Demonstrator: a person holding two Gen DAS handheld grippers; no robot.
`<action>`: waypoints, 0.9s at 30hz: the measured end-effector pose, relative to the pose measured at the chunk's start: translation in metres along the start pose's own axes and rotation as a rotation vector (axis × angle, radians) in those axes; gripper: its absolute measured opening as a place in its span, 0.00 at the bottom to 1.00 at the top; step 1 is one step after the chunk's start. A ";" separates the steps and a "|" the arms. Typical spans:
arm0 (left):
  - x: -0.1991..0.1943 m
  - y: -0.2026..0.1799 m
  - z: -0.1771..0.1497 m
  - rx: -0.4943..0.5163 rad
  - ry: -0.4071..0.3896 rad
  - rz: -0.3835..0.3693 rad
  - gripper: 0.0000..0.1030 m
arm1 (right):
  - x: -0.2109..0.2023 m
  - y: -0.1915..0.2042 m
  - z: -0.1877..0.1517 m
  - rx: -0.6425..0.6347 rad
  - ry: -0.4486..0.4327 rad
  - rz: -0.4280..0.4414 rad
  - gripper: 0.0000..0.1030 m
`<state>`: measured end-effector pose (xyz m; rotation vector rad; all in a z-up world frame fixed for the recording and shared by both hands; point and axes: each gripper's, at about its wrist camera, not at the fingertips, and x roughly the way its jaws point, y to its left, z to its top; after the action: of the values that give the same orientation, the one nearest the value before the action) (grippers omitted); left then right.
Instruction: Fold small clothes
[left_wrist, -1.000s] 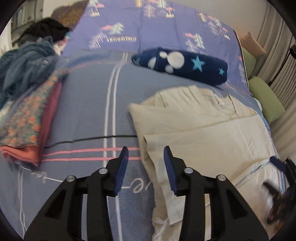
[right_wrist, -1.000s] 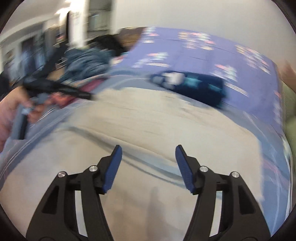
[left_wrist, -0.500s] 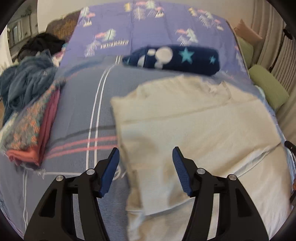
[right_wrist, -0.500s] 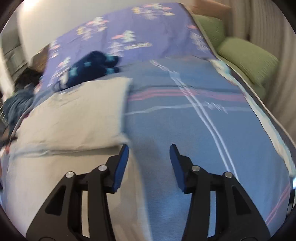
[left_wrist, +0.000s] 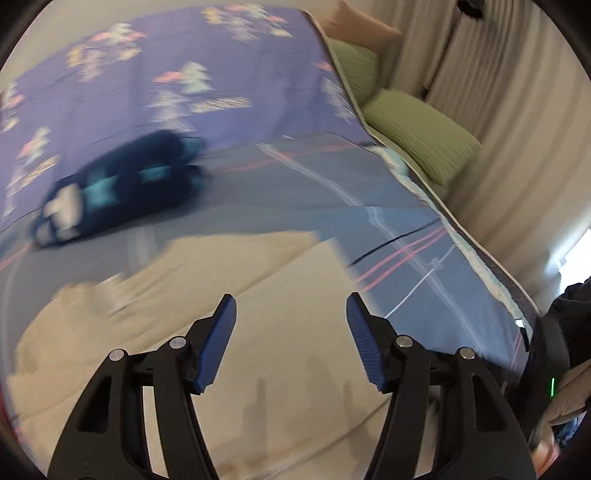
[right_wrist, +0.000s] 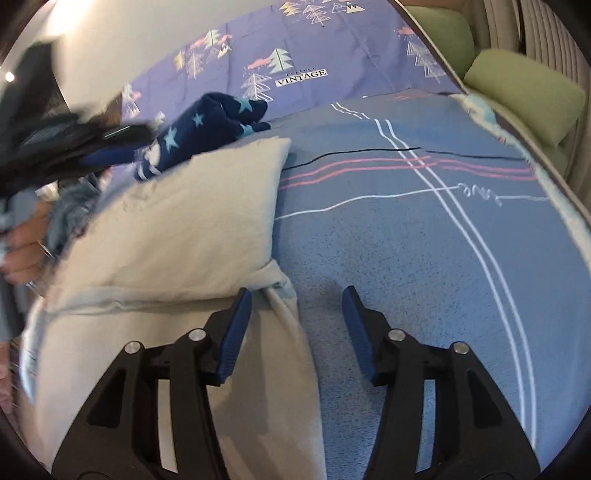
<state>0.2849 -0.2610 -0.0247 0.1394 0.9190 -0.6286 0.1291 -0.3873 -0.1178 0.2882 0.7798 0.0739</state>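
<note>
In the left wrist view, the left tool (left_wrist: 291, 314) hangs over the cream garment (left_wrist: 280, 354), which lies flat on the bed (left_wrist: 332, 199). Its jaws stand wide with nothing between them, likely ready to grab an edge. In the right wrist view, the right tool (right_wrist: 297, 314) sits low at the garment's folded corner (right_wrist: 280, 291). Its jaws are opening, with the corner between them but not pinched. A navy star blanket (right_wrist: 207, 125) lies behind.

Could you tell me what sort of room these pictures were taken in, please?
Most likely a bedroom: clothes lie on a bed with a blue striped blanket and a purple tree-print sheet, green ribbed pillows sit beside it, and pale pleated curtains hang behind.
</note>
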 end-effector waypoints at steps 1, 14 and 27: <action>0.019 -0.016 0.011 0.023 0.022 0.009 0.61 | 0.000 0.000 0.000 0.001 -0.001 0.009 0.57; 0.141 -0.067 0.047 0.281 0.306 0.359 0.05 | -0.005 -0.002 -0.003 0.025 -0.011 0.083 0.66; 0.103 -0.042 0.076 0.017 0.142 0.109 0.01 | -0.007 -0.007 -0.004 0.045 -0.012 0.104 0.67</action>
<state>0.3601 -0.3694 -0.0521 0.2497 1.0358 -0.5303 0.1213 -0.3942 -0.1175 0.3714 0.7555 0.1531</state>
